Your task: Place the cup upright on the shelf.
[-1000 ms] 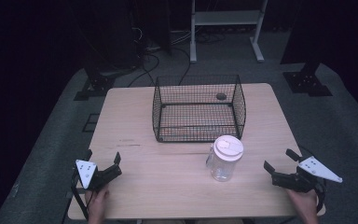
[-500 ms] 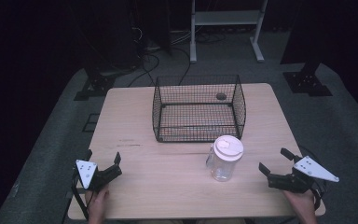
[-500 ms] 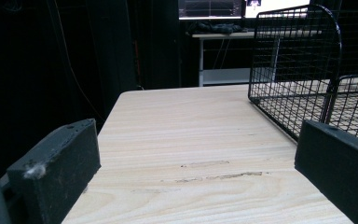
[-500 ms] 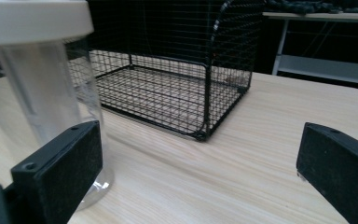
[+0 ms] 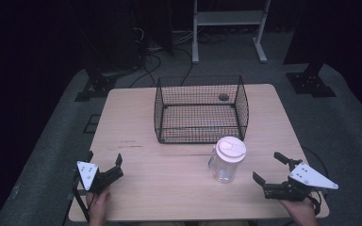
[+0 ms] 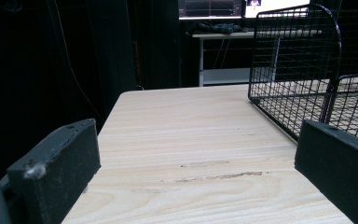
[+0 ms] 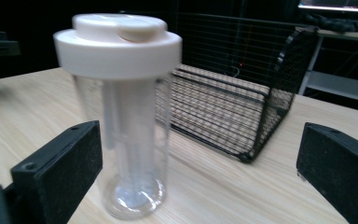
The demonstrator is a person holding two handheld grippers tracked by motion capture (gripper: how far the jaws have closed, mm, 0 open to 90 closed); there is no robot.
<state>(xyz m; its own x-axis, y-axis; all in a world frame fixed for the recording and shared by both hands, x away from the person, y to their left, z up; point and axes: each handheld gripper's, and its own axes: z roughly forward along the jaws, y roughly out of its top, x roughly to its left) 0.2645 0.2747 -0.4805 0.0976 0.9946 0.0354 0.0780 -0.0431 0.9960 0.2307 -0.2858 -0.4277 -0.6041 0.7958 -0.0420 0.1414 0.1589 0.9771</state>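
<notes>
Right tongs (image 5: 269,172) sit low over the counter (image 5: 136,117) near its front right corner, held by a hand (image 5: 301,211) coming in from the front edge, jaws spread wide and aimed left toward the bottle. In the right gripper view the two black jaws stand far apart with the bottle (image 7: 121,116) just ahead, closer to the left jaw, nothing touching it. Left tongs (image 5: 104,162) are over by the front left corner, also gaping wide, pointed up the counter toward the far edge, with the hand (image 5: 98,207) gripping them right at the front edge. Left gripper view is bare wood between the jaws, with the basket's corner (image 6: 298,60) off to the right.

Going by size: the wire basket (image 5: 200,109) is the big thing, sitting centre-back on the counter, its rear side near the far edge, open on top. There's a small dark round thing (image 5: 223,97) at its back right, can't tell what it is. Then the clear bottle (image 5: 227,159) with a white lid (image 5: 231,149), standing upright just in front of the basket's front right corner, a little gap between them.

Room-wise, the front left stretch of the counter is wide open wood, and there's a clean lane between the right tongs and the bottle. The basket's front wall is tight behind the bottle.
</notes>
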